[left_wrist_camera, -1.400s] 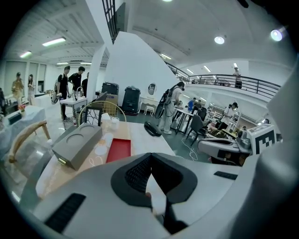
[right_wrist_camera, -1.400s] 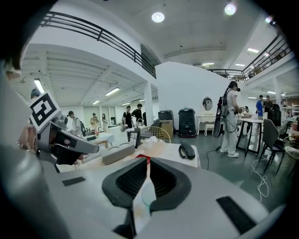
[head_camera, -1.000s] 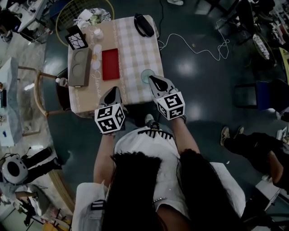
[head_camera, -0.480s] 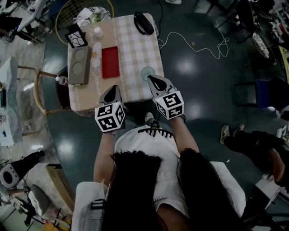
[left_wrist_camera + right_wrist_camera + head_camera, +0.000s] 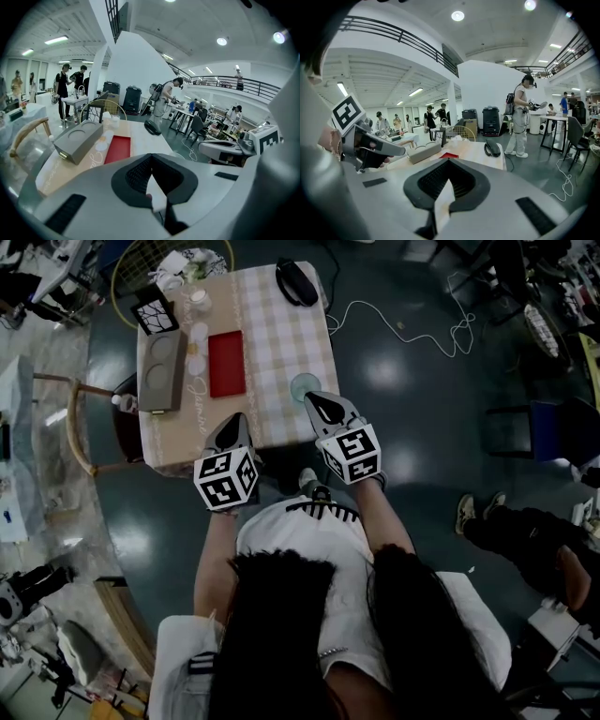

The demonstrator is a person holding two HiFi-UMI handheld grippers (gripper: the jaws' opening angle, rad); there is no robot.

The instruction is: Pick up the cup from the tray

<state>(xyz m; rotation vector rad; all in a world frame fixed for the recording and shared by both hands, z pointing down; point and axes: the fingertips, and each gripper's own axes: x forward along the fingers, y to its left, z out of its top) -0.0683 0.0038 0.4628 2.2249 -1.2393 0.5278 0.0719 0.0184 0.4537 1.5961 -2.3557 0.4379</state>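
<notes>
Both grippers hang over the near edge of the table with the beige checked cloth [image 5: 281,324]. The left gripper [image 5: 234,430] has its jaws pressed together with nothing between them, and so does the right gripper [image 5: 324,407]. The pale green round cup [image 5: 305,387] stands on the cloth just ahead of the right gripper, apart from the flat red rectangular tray [image 5: 226,363]. A grey box with round recesses [image 5: 162,371] lies beside the tray.

A table [image 5: 281,324] in a checked cloth stands at twelve o'clock. A black headset-like object [image 5: 296,282] lies at its far end. White cable [image 5: 349,307] trails at one o'clock; wooden chair [image 5: 73,427] at ten.
</notes>
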